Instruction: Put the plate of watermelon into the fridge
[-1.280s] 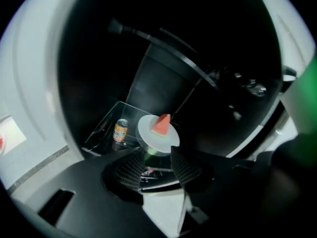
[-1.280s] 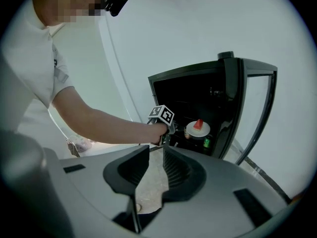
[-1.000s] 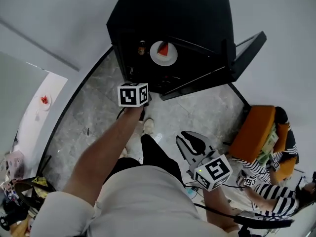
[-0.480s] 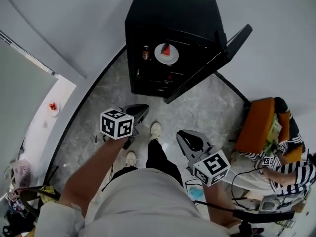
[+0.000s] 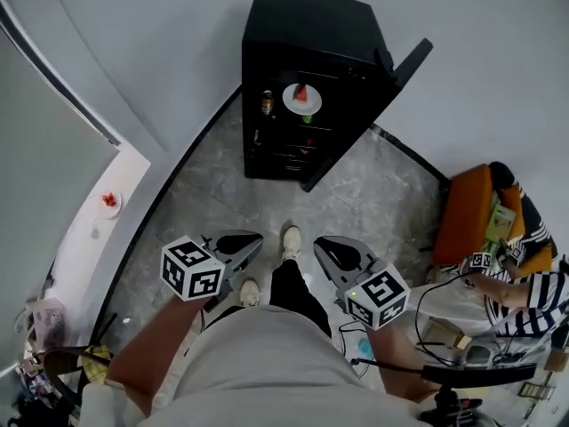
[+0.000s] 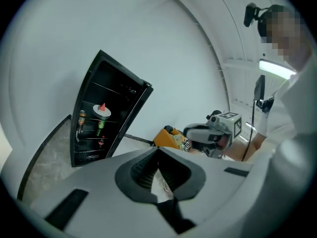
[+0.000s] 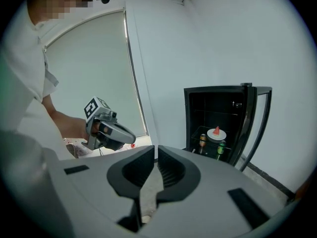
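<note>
The white plate with a red watermelon wedge rests on an upper shelf inside the black fridge, whose door stands open to the right. The plate shows in the left gripper view and the plate in the right gripper view, far from both jaws. My left gripper is held low, close to the body, shut with nothing in it; its jaws meet. My right gripper hangs beside it, also shut and empty.
A brown bottle and a green can stand in the fridge by the plate. An orange chair and a seated person in a striped shirt are at the right. Another small plate lies on the white ledge at left.
The left gripper has drawn back from the fridge to the body and its jaws have closed. The whole view has backed away from the fridge; the plate stays on the shelf.
</note>
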`<state>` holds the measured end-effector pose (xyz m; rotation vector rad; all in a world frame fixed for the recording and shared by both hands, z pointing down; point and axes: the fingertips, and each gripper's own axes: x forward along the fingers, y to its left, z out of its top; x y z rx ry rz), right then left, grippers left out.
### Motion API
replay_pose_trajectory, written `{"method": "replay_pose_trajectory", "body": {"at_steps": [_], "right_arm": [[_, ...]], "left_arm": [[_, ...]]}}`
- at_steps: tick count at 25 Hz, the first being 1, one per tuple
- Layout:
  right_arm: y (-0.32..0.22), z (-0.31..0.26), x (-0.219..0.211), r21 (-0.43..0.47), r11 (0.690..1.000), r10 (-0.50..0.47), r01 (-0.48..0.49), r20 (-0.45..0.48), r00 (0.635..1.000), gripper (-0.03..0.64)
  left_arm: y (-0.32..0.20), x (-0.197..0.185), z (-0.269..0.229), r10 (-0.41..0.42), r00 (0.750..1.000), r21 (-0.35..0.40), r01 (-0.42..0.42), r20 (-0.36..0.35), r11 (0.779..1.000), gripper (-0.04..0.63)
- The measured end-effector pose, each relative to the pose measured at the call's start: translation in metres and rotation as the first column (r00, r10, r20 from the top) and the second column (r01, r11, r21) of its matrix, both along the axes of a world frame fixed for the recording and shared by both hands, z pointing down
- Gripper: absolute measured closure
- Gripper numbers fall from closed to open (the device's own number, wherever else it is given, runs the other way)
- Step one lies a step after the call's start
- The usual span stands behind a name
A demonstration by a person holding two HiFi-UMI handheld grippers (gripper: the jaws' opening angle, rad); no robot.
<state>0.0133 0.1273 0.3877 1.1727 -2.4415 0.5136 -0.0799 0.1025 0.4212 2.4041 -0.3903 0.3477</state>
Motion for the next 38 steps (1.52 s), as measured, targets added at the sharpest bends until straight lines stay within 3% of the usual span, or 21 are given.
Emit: {"method": "replay_pose_trajectory", "body": {"at_steps": [7,16,27,38], "right_arm": [[0.028,-0.014,-0.029,0.04,0.999,-0.011,0.013,-0.028,1.0,0.588],[0.058,-0.022,-0.049,0.057,0.998,0.003,-0.001,-0.038,0.999,0.594],[0.071,-0.026,-0.07,0.064,0.998,-0.019,0.023,-0.066,0.998,0.601],[0.077,-0.026,-0.063,0.074,0.997,0.001,0.005,-0.071,0.997,0.601]], "left_arm": [[0.05,-0.033,-0.029,0.018,0.999,0.02,-0.017,-0.029,1.0,0.583],[0.082,-0.046,-0.043,0.061,0.997,0.034,-0.059,-0.05,0.998,0.583],[0.093,-0.058,-0.041,0.053,0.997,0.034,-0.052,-0.05,0.998,0.583],[0.093,-0.048,-0.035,0.07,0.997,0.037,-0.069,-0.041,0.997,0.583]]}}
